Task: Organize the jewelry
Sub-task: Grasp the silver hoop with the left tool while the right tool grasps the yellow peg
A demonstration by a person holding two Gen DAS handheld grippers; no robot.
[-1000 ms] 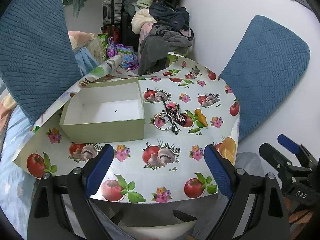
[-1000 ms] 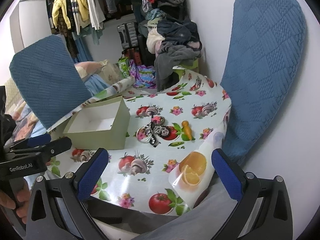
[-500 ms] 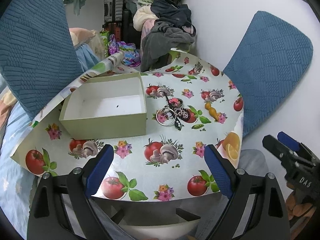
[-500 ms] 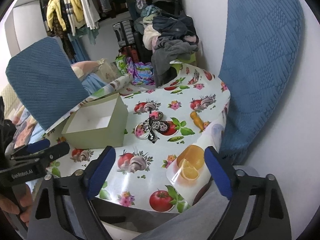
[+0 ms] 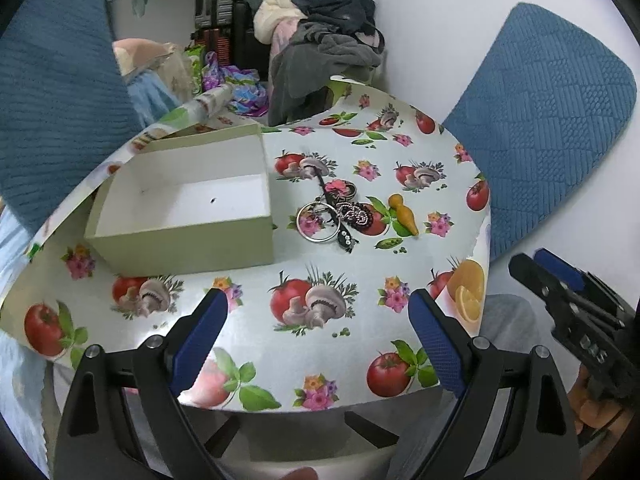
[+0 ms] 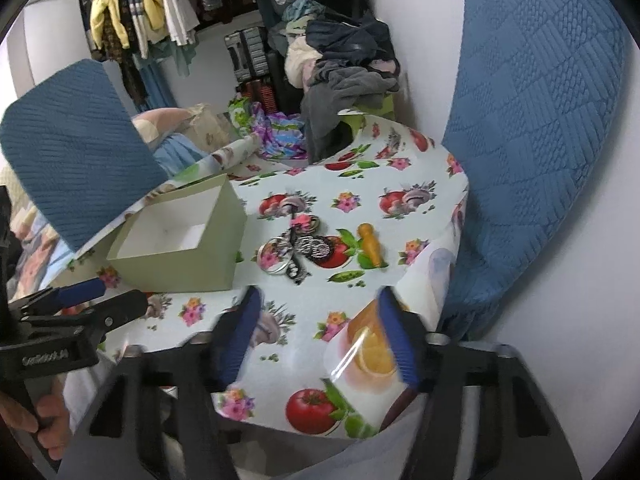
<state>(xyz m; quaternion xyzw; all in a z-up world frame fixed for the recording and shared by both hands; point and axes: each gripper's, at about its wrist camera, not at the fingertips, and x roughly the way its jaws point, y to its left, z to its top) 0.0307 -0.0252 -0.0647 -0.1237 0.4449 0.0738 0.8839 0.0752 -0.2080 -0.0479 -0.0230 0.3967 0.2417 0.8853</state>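
A small heap of jewelry (image 5: 336, 216), with a silver hoop and dark beaded pieces, lies on the round table's fruit-print cloth (image 5: 320, 320). It also shows in the right wrist view (image 6: 298, 250). An open, empty pale green box (image 5: 188, 204) stands just left of it, also in the right wrist view (image 6: 180, 240). My left gripper (image 5: 316, 340) is open and empty over the near table edge. My right gripper (image 6: 320, 340) is open and empty, its jaws narrower, near the table's front right edge.
Blue quilted chair backs stand at the left (image 5: 52, 80) and right (image 5: 552, 128) of the table. A pile of clothes (image 5: 328, 40) lies behind the table against the white wall. The cloth's front right corner (image 6: 372, 352) curls up.
Both grippers have moved in closer to the table. The right gripper's jaws have narrowed. The jewelry and the box have not moved.
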